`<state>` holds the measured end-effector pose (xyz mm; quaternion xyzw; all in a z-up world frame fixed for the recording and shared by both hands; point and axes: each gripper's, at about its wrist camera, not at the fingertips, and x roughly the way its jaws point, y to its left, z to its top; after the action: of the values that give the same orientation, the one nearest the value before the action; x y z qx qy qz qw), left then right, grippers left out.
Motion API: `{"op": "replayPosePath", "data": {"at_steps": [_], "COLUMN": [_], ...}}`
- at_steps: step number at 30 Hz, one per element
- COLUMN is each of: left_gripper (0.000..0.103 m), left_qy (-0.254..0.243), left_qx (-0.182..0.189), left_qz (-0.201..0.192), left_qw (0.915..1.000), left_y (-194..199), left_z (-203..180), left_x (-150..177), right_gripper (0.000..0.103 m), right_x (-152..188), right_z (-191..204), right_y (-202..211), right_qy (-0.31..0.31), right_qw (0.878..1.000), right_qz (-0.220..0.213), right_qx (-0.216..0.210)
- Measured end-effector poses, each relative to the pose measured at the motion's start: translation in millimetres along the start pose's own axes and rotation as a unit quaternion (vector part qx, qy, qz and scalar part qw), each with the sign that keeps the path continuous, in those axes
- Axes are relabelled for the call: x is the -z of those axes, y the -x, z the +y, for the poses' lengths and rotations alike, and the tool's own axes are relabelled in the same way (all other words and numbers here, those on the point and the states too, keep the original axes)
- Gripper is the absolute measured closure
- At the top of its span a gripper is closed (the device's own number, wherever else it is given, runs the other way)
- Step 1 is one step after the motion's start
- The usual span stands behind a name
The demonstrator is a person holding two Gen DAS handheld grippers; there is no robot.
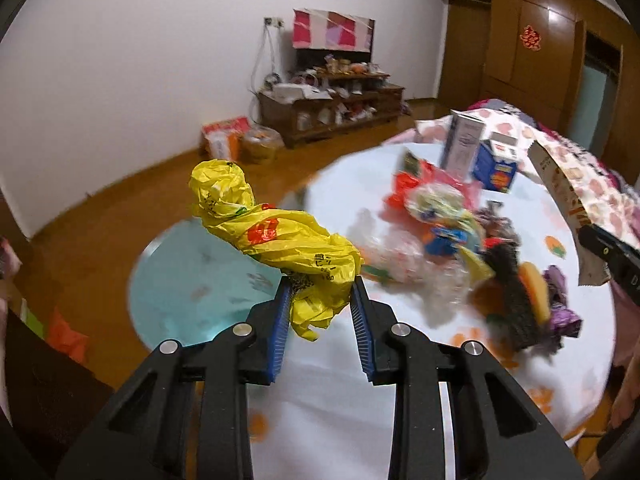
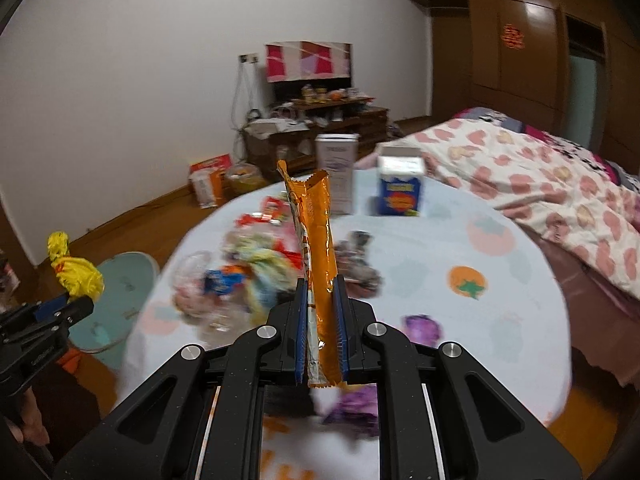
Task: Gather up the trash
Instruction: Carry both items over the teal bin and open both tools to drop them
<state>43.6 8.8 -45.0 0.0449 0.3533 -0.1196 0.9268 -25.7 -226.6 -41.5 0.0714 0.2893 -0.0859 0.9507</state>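
My left gripper (image 1: 320, 284) is shut on a crumpled yellow plastic bag (image 1: 272, 232), held up over the table's left edge, above a round teal stool (image 1: 188, 292). The bag (image 2: 74, 270) and left gripper (image 2: 60, 310) also show at the left of the right wrist view. My right gripper (image 2: 320, 286) is shut on a long orange snack wrapper (image 2: 316, 248) that stands upright between the pads above the table. A blurred pile of wrappers and bags (image 1: 452, 236) lies on the round table (image 1: 560, 208); it also shows in the right wrist view (image 2: 248, 276).
A white box (image 2: 336, 172) and a blue carton (image 2: 400, 190) stand at the table's far side. A bed with a heart-patterned quilt (image 2: 540, 184) lies to the right. A cluttered wooden TV cabinet (image 1: 332, 104) stands against the far wall, with bags (image 1: 228, 136) on the floor beside it.
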Motion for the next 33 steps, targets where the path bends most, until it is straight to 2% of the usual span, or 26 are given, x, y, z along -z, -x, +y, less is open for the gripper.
{"op": "replayPosePath", "data": {"at_steps": [7,14,25,33], "left_gripper": [0.073,0.073,0.073,0.072], "left_qy": [0.001,0.015,0.028,0.034], "left_qx": [-0.053,-0.074,-0.066,-0.07], "left_qz": [0.003,0.026,0.067,0.09], "left_qw": [0.9986,0.9968,0.9952,0.9929], "left_y": [6,-8,-56,-83], "left_z": [48,84,112,129], "left_x": [-6,-5,-4,10], "right_gripper": [0.09,0.09,0.094,0.094], "right_x": [-10,-7,-3,-5], "right_z": [65,133,198,189], "right_y": [-21,-59,-112,-121], "right_qy": [0.025,0.05,0.074,0.061], "right_qw": [0.996,0.987,0.977,0.98], "right_qz": [0.024,0.064,0.116,0.113], "right_qx": [-0.083,-0.136,-0.165,-0.15]}}
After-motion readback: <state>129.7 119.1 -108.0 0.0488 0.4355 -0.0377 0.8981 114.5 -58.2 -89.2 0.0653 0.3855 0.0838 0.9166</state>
